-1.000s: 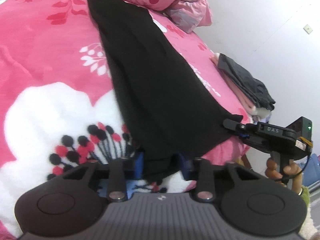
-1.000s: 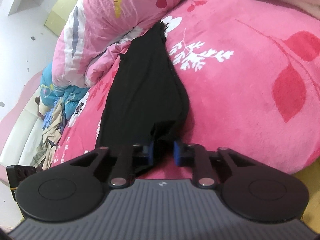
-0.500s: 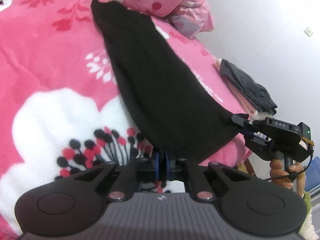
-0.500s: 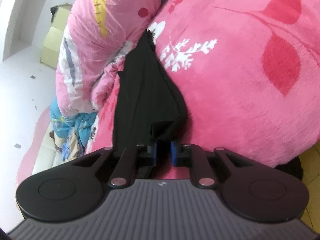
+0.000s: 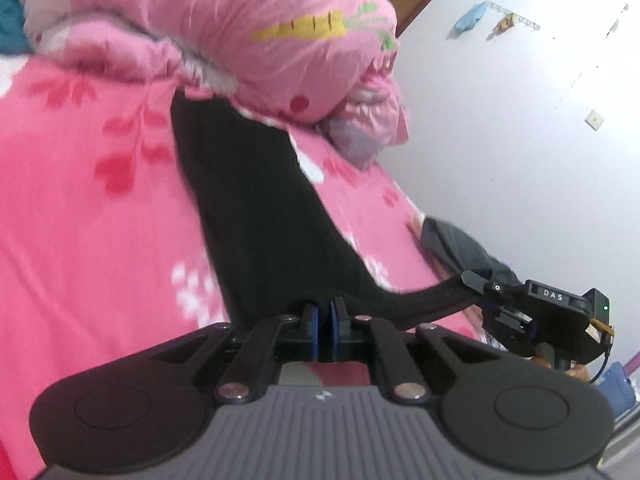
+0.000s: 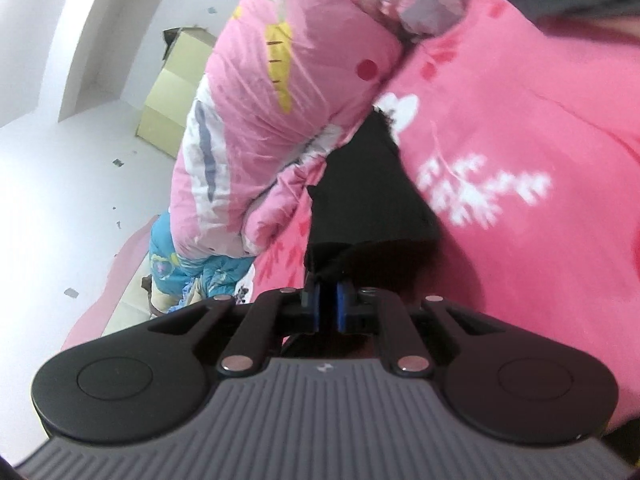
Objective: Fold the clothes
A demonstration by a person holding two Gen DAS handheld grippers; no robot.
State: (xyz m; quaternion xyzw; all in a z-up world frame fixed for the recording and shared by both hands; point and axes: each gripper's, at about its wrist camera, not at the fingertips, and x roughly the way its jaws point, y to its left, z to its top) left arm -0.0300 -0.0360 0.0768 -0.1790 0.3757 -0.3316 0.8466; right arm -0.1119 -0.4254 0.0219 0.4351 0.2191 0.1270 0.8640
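Observation:
A long black garment [image 5: 256, 200] lies stretched over the pink flowered bedspread [image 5: 92, 240], its far end under the pink quilt. My left gripper [image 5: 323, 312] is shut on the near hem, which is lifted off the bed. In the left wrist view my right gripper [image 5: 474, 285] pinches the other near corner at the right, pulling the hem taut between the two. In the right wrist view the right gripper [image 6: 329, 300] is shut on a bunched fold of the black garment [image 6: 368, 200], with blue pads showing on either side.
A rolled pink quilt [image 5: 260, 36] with a carrot print sits at the head of the bed. Folded grey clothes [image 5: 464, 248] lie at the bed's right edge by the white wall. In the right wrist view, blue bedding [image 6: 188, 268] and a yellow box [image 6: 172, 96] are on the floor.
Both grippers closed on the garment's near hem and lifted it off the bed. Both views tilted up, showing more quilt and wall.

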